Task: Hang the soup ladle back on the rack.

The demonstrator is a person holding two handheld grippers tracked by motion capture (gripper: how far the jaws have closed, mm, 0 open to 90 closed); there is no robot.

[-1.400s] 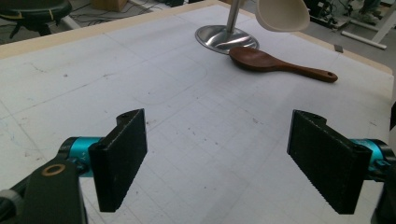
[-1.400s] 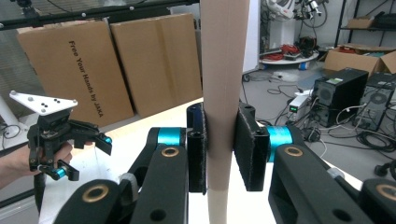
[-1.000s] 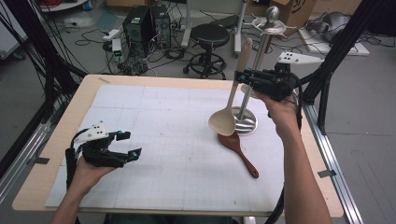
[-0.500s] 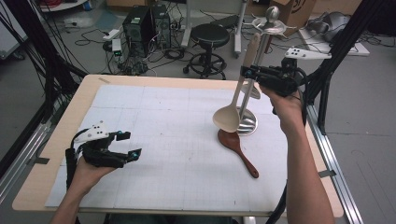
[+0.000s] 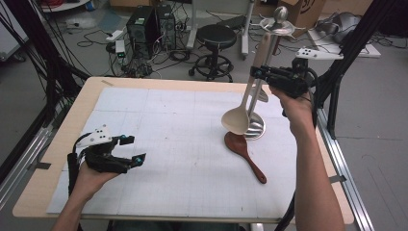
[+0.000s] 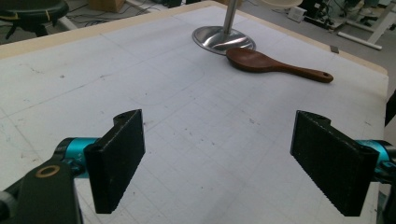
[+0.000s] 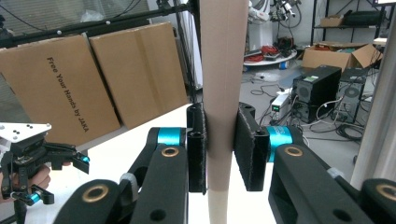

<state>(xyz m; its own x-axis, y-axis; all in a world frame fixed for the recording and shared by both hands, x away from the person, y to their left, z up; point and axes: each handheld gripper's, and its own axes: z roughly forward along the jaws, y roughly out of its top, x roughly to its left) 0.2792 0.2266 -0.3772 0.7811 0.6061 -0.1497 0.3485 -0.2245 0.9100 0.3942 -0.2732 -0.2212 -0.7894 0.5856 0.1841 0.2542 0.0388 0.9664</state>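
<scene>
The right gripper point(image 5: 256, 73) is clamped on the handle of a pale beige spoon point(image 5: 243, 108), its two black pads pressed flat against either side of the handle, as the right gripper view shows up close point(image 7: 219, 149). The spoon hangs off the table surface, tilted, with its bowl low and just in front of the round base of a metal utensil stand point(image 5: 257, 126), and its handle slanting up alongside the stand's post toward the ring at the top. The stand sits toward the right side of the white gridded mat point(image 5: 168, 144) that covers the wooden table point(image 5: 91, 94). Lying flat on the mat just in front of the stand's base is a dark brown wooden spoon point(image 5: 245, 153), its bowl almost touching the base and its handle pointing away toward the person's right forearm. The left gripper point(image 5: 131, 150) is held low over the mat, well to the left of the stand, its jaws spread wide with nothing between them; the left gripper view looks between its pads point(image 6: 116, 163) at bare mat.
</scene>
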